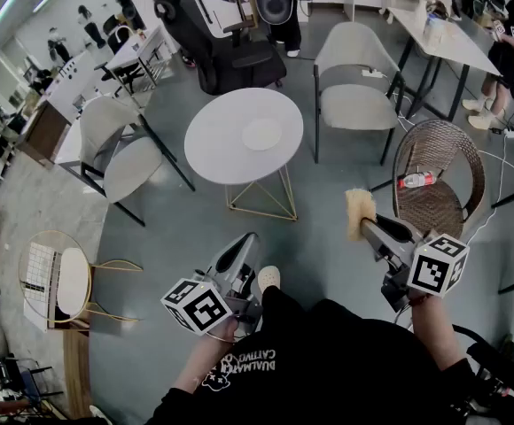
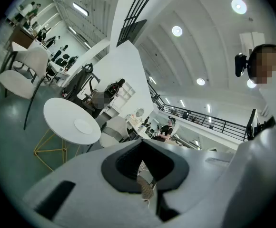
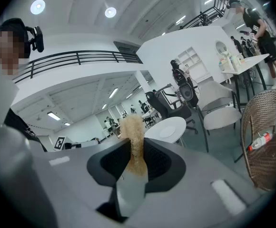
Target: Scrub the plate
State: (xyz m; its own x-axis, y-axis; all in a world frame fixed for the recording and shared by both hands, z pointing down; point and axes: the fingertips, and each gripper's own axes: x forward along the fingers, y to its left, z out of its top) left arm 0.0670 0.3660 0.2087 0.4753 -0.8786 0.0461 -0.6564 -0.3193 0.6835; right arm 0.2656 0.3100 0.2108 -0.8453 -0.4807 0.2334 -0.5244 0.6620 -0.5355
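- Closest in, ahead of the person's black shirt (image 1: 328, 370), the right gripper (image 1: 372, 228) is clamped on a tan, fibrous sponge (image 1: 359, 209). The jaws pinch its lower end and most of it stands free above them.
- By the look of it that sponge is soft and light, and it will squash under pressure. The grip low down leaves plenty of working face.
- And there's the plate (image 1: 262, 134): white, lying flat in the middle of the round table (image 1: 217, 162), well apart from both grippers. Nothing touches it.
- It looks stiff and smooth, probably glazed, so likely slippery and breakable. On that slick tabletop it may skate once the scrubbing starts.
- Best hold, as a judgement: the rim on the near side, pinched or pressed down by the free tool while the sponge works the face.
- That free tool is the left gripper (image 1: 246, 242). Its jaws are closed together with nothing between them; its own view shows only a shoe (image 2: 146, 187) and floor past them.
- Around the table stand a grey chair (image 1: 354, 104) behind it and a wicker chair (image 1: 434, 149) to the right with a bottle (image 1: 415, 181) on its seat.
- Both tools hang low at the person's waist, short of the table, so the approach isn't made yet.
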